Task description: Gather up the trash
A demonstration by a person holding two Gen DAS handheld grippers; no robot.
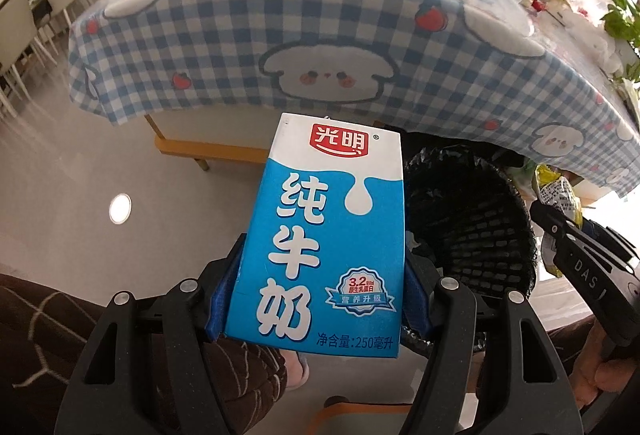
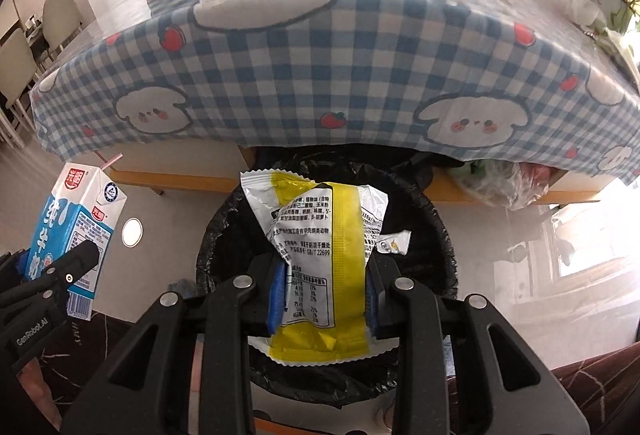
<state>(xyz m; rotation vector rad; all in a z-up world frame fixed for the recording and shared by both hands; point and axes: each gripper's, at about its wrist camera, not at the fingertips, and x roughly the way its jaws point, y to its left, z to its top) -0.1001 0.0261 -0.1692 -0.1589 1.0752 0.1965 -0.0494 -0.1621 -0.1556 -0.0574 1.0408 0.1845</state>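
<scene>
- Wrapper [image 2: 320, 259] is gripped upright in the right gripper's [image 2: 322, 299] closed jaws, directly over the bin [image 2: 436, 235].
- Carton [image 1: 320, 235] is clamped in the left gripper's [image 1: 316, 299] jaws, left of the bin.

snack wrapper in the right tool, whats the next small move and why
Probably open the right tool and drop the yellow snack wrapper. In the right wrist view it hangs directly over the mouth of the black-lined trash bin. The left tool, holding the milk carton, sits left of the bin and should shift over before releasing.
</scene>
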